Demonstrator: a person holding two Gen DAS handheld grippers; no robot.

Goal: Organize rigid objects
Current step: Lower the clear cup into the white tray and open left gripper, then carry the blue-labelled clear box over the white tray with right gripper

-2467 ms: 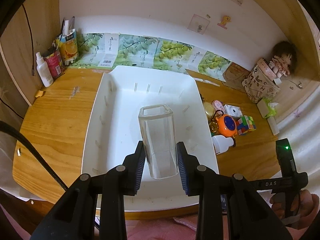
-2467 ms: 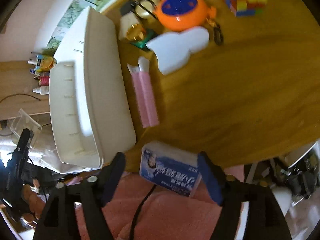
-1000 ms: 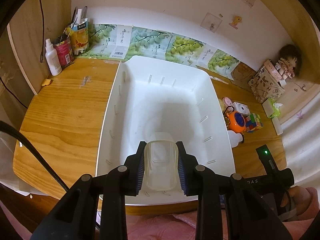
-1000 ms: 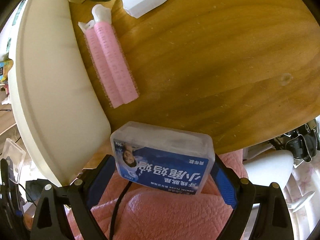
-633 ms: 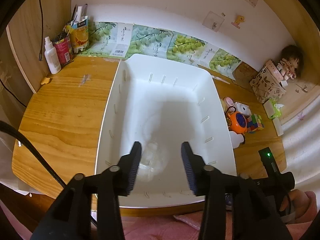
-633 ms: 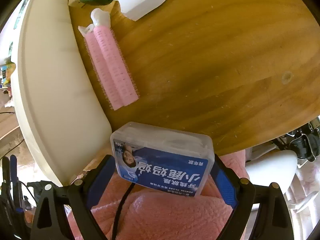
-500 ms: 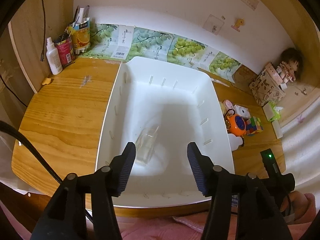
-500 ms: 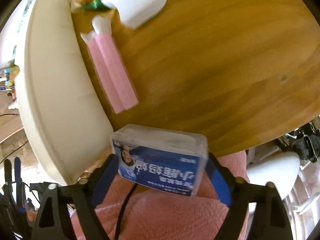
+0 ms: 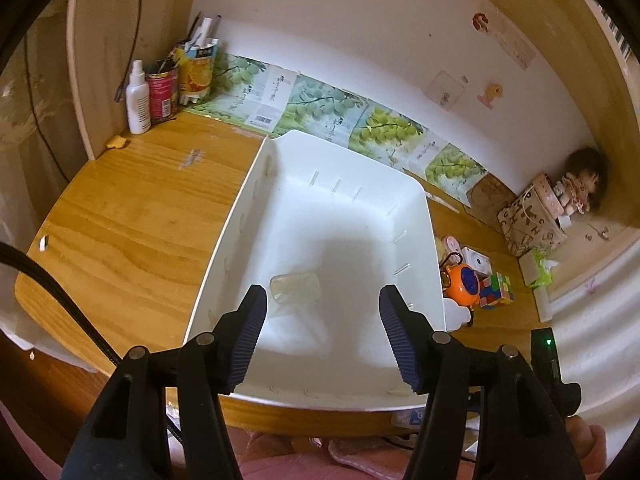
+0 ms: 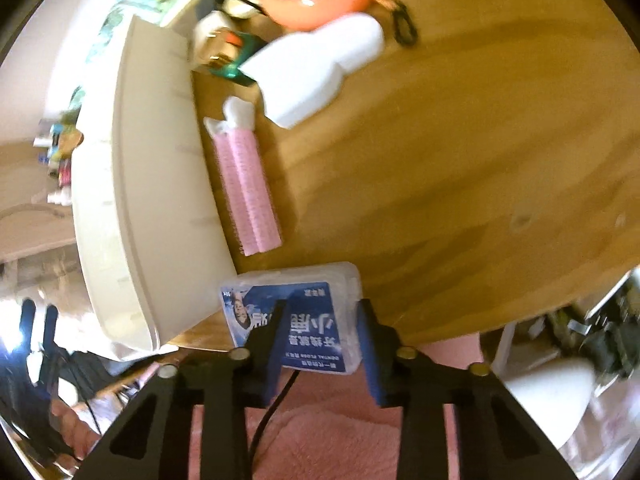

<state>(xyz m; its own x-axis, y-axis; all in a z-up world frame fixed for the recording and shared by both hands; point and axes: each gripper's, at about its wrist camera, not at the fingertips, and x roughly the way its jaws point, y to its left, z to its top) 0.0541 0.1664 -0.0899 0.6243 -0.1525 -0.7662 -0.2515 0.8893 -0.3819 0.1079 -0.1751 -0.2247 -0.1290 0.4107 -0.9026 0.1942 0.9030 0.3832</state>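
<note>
Jaws of the right gripper (image 10: 320,322) are clamping the floss box (image 10: 294,316); left gripper (image 9: 322,330) jaws are opening, nothing between them. Light, slick plastic, probably best gripped across its short sides.

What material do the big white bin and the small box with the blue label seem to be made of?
The bin: probably moulded plastic, matte white, with thin walls, rounded corners and small slits. The box: likely clear, slightly frosted plastic, since its edges let light through around the printed blue label.

The right claw (image 10: 320,332) clamps a clear dental-floss box (image 10: 294,312) at the near edge of the wooden surface (image 10: 460,180). Pink hair rollers (image 10: 248,188) lie beside the white bin (image 10: 160,200) at left.
</note>
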